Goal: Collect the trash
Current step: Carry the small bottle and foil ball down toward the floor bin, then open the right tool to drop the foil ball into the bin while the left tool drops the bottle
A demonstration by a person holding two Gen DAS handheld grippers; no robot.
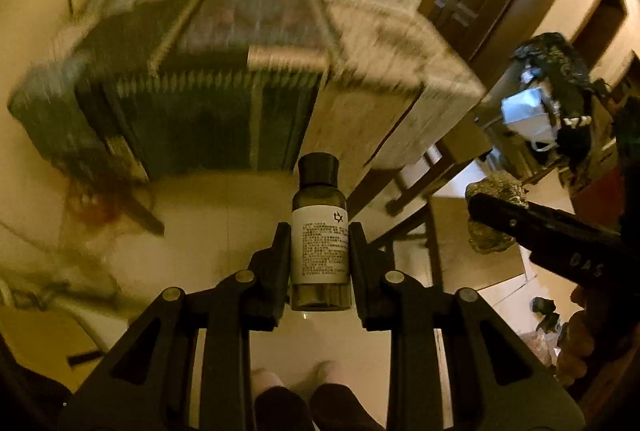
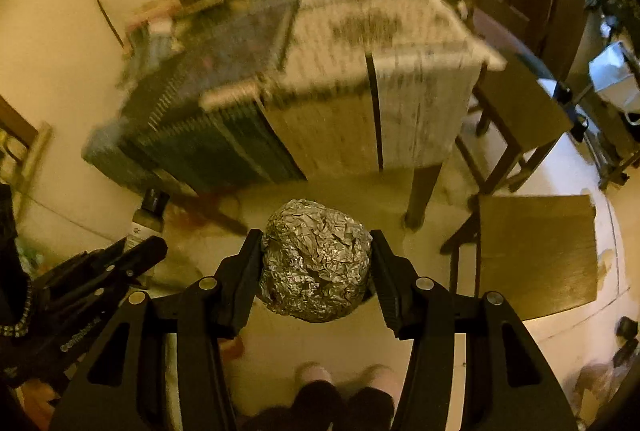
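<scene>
While both hands are carrying trash, I'm pinching the small bottle (image 1: 320, 243) across its label in the left gripper (image 1: 319, 251), rigid and likely slippery; the right gripper (image 2: 316, 263) is squeezing a light, crushable foil ball (image 2: 316, 259).

Both views are dim with a warm yellow cast. Motion blur smears the desk (image 1: 248, 71) and clutter behind, while the bottle (image 1: 320, 231) and foil ball (image 2: 316, 259) stay sharp. Fisheye bending curves the edges; corners go black.
</scene>
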